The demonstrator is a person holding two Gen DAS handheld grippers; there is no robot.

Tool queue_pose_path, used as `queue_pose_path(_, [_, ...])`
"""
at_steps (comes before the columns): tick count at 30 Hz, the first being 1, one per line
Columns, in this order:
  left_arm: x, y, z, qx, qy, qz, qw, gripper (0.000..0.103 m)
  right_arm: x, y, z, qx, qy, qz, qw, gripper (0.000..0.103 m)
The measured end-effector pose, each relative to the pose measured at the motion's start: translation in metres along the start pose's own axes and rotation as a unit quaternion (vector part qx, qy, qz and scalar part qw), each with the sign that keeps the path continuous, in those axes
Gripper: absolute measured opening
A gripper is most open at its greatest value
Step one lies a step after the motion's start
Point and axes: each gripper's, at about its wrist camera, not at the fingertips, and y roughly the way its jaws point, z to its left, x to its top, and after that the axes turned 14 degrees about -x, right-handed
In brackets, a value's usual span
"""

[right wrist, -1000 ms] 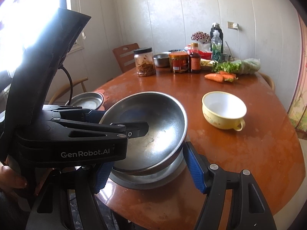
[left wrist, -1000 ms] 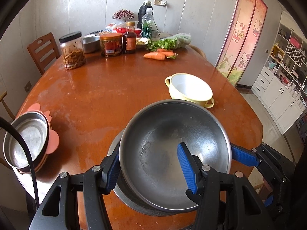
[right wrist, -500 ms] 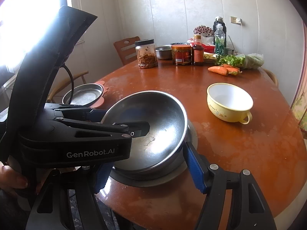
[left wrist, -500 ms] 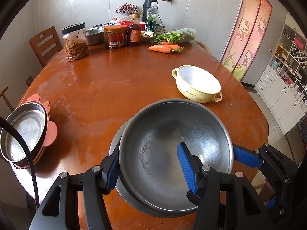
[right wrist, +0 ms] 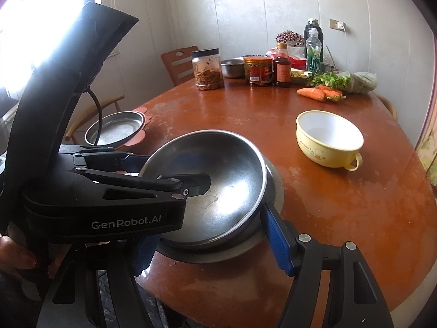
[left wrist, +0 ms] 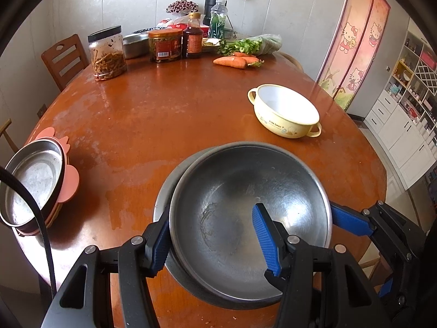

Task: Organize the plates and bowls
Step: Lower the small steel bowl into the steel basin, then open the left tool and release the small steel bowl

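While both grippers' jaws stay clamped on the steel bowl [left wrist: 245, 205], nothing has shifted.

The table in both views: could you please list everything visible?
steel bowl: one, silver, tilted on steel plate, near edge
steel plate: one, silver, under it
yellow bowl: one, right
steel dish: one, atop pink plates, left edge
carrots: at least two, orange, far side
greens: one bunch, beside carrots
jars: two, far side
sauce bottle: one, dark, beside jars
chair: one, wooden, far left
left gripper: black and blue, clamping steel bowl's rim
right gripper: black and blue, at bowl's right side
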Motion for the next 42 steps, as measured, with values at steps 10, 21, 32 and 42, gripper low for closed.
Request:
queue_pose_path(10, [-0.002,-0.001,0.003,-0.006,0.0,-0.001,1.0,0.056,-0.001,0.0,0.001,0.0,-0.009,-0.001,1.0,0.072])
queue_pose_path(21, [-0.001,-0.007,0.001,0.008,0.008,-0.009,0.9999,0.056,-0.001,-0.004,0.005,-0.007,-0.019,-0.011,1.0,0.072])
queue_pose_path(32, [0.001,-0.015,0.006,0.008,0.002,-0.028,0.9996,0.056,0.001,-0.006,0.004,-0.017,-0.02,-0.018,0.999,0.072])
queue_pose_path(42, [0.0,-0.024,0.011,0.007,-0.004,-0.036,0.9993,0.056,0.001,-0.008,0.005,-0.014,-0.019,-0.016,1.0,0.072])
